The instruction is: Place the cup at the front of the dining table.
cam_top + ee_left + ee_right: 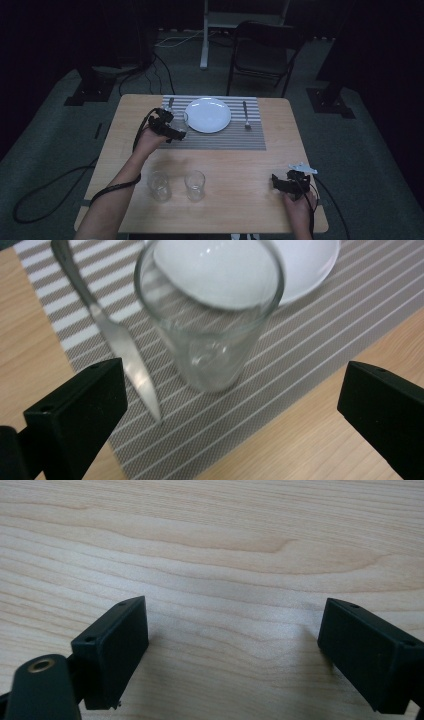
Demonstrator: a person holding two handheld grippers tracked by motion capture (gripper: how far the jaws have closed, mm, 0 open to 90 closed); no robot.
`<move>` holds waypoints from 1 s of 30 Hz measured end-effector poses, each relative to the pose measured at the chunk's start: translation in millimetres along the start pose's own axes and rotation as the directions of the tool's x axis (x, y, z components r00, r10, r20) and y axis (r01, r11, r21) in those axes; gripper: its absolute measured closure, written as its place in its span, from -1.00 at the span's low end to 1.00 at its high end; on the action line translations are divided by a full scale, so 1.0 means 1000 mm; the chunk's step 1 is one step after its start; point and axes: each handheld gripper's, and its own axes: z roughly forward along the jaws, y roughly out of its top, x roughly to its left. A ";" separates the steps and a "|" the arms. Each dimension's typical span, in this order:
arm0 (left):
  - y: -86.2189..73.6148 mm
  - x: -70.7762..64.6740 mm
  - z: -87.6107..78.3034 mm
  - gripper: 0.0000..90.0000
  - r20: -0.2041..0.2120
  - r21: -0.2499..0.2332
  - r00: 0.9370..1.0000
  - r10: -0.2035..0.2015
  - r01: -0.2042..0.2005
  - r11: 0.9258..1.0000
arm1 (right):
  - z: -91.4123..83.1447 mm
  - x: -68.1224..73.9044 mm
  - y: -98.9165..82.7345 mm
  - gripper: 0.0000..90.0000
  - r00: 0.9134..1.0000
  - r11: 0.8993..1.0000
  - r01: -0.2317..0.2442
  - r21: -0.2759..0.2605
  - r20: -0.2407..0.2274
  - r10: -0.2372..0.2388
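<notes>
My right gripper [276, 181] rests on the bare table [240, 165], jaws spread and empty. My left gripper [230, 405] is released around a glass [210, 320] standing on the striped placemat [300, 355] between knife [120, 345] and plate [310, 265]. It looks smooth, slippery and breakable; I'd grip low on the wall, gently.

the plate [305, 270] and knife [117, 340] run past the frame's top edge; floor beyond perhaps too dark.
</notes>
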 end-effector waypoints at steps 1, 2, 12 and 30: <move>-0.003 0.001 0.000 -1.00 0.005 0.000 1.000 0.001 -0.001 1.000 | 0.000 0.000 0.000 -0.72 1.000 1.000 0.000 0.000 0.000 0.000; -0.005 0.002 0.000 -1.00 0.011 0.004 1.000 -0.002 0.002 1.000 | 0.000 0.000 0.000 -0.72 1.000 1.000 0.000 0.000 0.000 0.000; -0.028 0.006 -0.007 -1.00 0.008 -0.007 1.000 -0.015 0.015 1.000 | 0.000 0.000 0.000 -0.72 1.000 1.000 0.000 0.000 0.000 0.000; -0.073 0.012 -0.010 -1.00 0.047 -0.032 0.996 -0.071 0.072 0.997 | 0.000 0.000 0.000 -0.72 1.000 1.000 0.000 0.000 0.000 0.000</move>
